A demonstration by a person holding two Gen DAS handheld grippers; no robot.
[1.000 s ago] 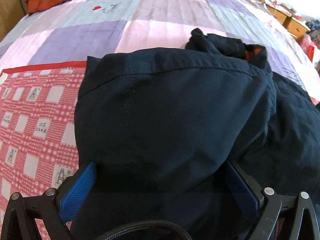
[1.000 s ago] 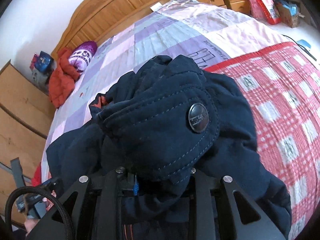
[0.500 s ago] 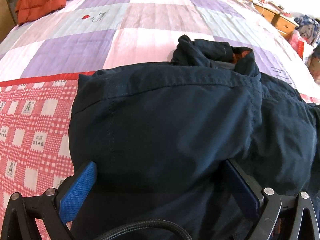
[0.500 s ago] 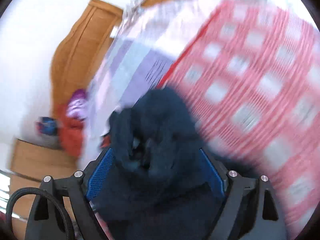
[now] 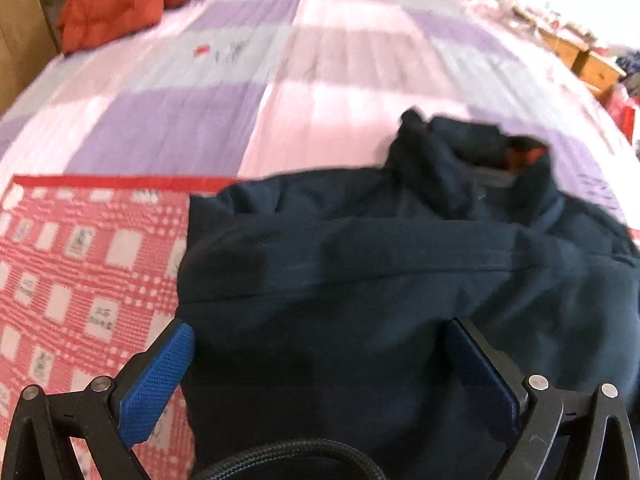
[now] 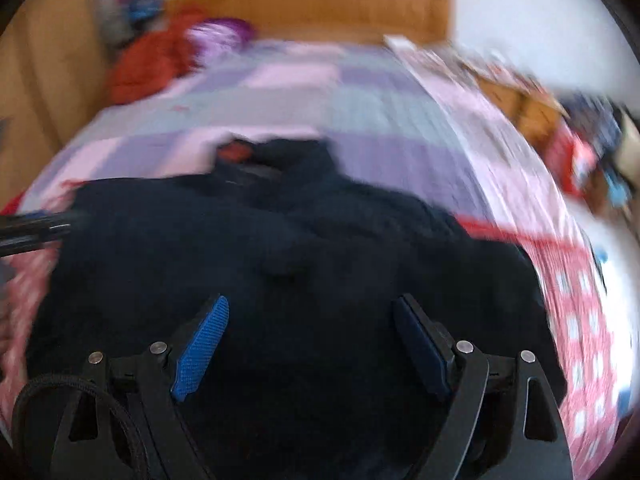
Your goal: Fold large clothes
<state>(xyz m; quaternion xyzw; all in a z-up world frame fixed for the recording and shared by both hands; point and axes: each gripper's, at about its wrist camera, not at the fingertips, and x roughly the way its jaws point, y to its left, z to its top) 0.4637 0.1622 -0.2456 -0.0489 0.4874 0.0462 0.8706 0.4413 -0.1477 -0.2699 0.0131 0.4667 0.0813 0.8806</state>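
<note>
Nothing can be read with any certainty — both views are motion-blurred. The white squares of the red checked blanket (image 5: 80,264) carry small dark printed marks, and the purple-and-pink quilt (image 5: 224,50) bears a faint dark scribble beside a red spot — all illegible.

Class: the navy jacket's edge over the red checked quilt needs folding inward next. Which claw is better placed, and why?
Probably the left claw: it sits open over the navy jacket right beside that edge on the red checked quilt. The right claw, also open, sits mid-jacket.
</note>
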